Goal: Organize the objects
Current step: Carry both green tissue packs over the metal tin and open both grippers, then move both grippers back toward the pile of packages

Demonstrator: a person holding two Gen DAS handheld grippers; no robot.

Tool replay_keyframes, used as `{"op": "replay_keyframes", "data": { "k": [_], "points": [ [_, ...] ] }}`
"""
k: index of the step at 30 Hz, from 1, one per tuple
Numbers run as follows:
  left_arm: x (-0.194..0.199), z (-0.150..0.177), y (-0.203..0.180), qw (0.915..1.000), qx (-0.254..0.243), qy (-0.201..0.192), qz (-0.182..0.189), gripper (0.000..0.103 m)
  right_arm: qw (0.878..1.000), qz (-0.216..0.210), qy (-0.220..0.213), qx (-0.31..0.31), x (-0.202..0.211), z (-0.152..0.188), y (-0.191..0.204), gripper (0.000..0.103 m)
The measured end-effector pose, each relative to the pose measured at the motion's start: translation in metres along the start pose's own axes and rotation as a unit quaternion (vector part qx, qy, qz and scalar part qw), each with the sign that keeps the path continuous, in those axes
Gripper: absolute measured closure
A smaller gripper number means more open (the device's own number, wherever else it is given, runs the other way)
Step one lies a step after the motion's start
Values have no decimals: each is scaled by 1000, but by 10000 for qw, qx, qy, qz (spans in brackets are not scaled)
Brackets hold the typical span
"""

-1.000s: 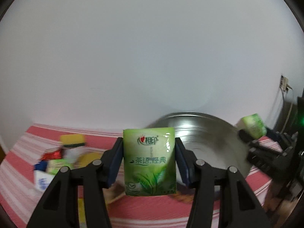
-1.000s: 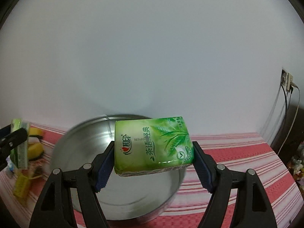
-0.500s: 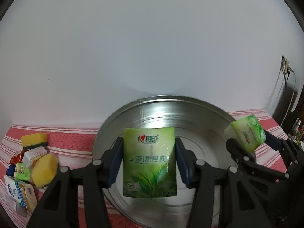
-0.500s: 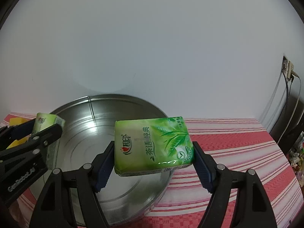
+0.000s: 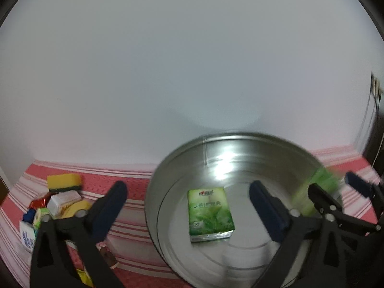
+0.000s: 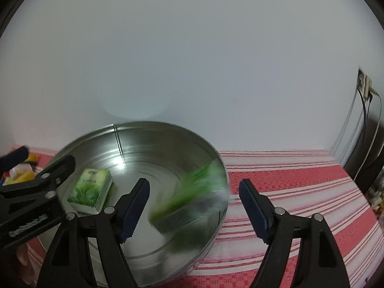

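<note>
A green tissue pack [image 5: 211,213] lies flat on the floor of the round metal basin [image 5: 153,192]. My left gripper [image 5: 187,187] hovers over it with its jaws opening wide, and the pads touch nothing. A second green tissue pack [image 6: 192,196] is a blurred streak, tilted and dropping inside the basin's [image 6: 168,126] right side. My right gripper [image 6: 193,182] straddles that streak, open, with both blue pads bare. The first tissue pack [image 6: 91,189] and the left gripper [image 6: 38,160] also show at the left of the right wrist view. The right gripper [image 5: 332,182] shows at the right of the left wrist view.
A heap of small items sits left of the basin: a yellow sponge [image 5: 63,182], little boxes [image 5: 63,200] and foil-wrapped sweets. The red-and-white striped cloth [image 6: 300,192] stretches right of the basin. A white wall stands close behind. A wall socket [image 6: 364,86] with cables hangs far right.
The left jaws have sprung apart and their tissue pack now lies on the basin floor. The right pack has left the pads and is falling, blurred. Both grippers sit over the basin.
</note>
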State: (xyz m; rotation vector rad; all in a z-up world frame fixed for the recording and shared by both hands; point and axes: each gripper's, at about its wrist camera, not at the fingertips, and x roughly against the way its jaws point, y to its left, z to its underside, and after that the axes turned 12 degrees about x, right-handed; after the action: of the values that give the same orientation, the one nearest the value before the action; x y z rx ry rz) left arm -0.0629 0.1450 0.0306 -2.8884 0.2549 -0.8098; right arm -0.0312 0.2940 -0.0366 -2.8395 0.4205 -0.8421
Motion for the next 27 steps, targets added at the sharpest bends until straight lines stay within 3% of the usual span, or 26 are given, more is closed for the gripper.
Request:
{"op": "replay_keyframes", "data": {
  "k": [3,11,16,27],
  "points": [
    [6,-2,5,9998,177,-35,74,0,9995,-147,-156,-239,3,0,-2,24],
    [16,2,6,9996,-30,-241,-126,0,9919,-732,-540,-888,9,1,-12,24],
    [23,6,13,9995,-10,-223,-211,0,9868,-835,-720,-1182,15,1,-14,24],
    [44,13,39,9988,112,-221,-422,0,9889,-888,-834,-847,25,0,7,24]
  ]
}}
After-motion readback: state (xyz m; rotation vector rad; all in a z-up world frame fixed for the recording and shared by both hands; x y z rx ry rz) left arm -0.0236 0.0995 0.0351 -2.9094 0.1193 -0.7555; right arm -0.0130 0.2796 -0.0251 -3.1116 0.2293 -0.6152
